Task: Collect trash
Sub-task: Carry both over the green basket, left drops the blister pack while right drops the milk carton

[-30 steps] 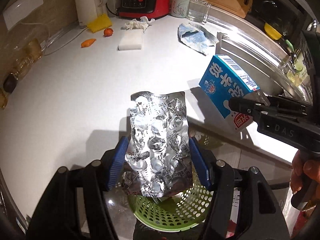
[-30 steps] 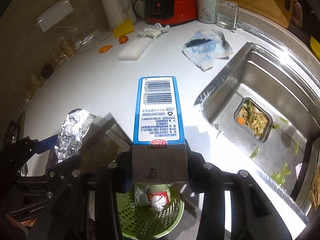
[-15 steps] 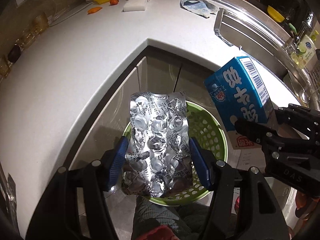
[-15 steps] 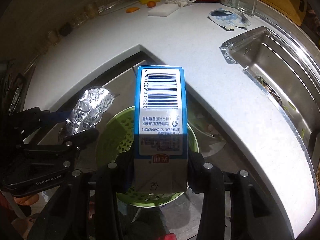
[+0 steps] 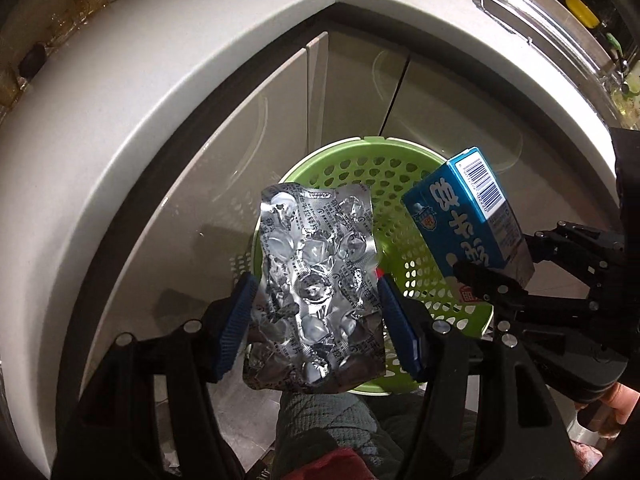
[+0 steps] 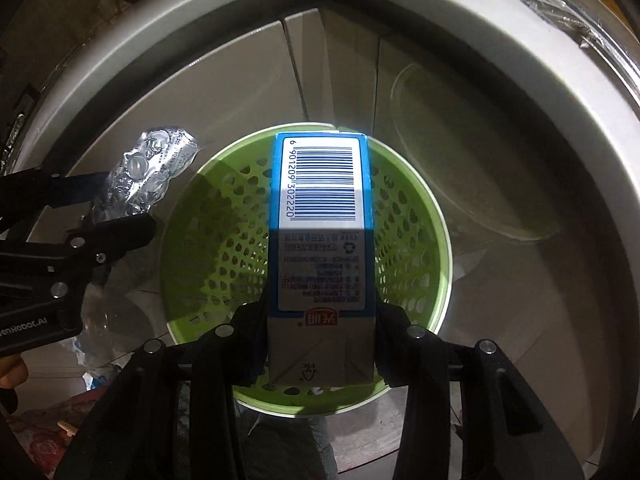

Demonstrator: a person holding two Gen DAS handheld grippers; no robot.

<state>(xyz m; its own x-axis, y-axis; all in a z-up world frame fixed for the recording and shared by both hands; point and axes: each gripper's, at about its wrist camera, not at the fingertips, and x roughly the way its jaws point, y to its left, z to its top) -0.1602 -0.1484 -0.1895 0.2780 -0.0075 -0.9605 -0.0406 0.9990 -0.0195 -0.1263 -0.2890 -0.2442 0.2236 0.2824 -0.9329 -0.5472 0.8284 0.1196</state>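
Note:
My left gripper [image 5: 316,300] is shut on a crumpled silver foil blister pack [image 5: 316,280] and holds it above the near left rim of a green perforated waste basket [image 5: 360,168] on the floor. My right gripper [image 6: 320,312] is shut on a blue and white milk carton [image 6: 322,216], held directly above the basket's opening [image 6: 212,232]. The carton also shows in the left wrist view [image 5: 464,224] at the right, and the foil pack shows in the right wrist view [image 6: 148,176] at the left. The basket's bottom is hidden by the held items.
The white counter edge [image 5: 120,92] curves overhead around a corner, with grey cabinet doors [image 5: 352,92] under it behind the basket. The sink's steel rim [image 5: 540,12] is at the upper right. Cloth and plastic wrap lie on the floor [image 6: 92,376].
Both grippers have dropped from counter height to below the counter edge, carrying the foil pack and the carton down toward the green basket. Both stay shut on their items.

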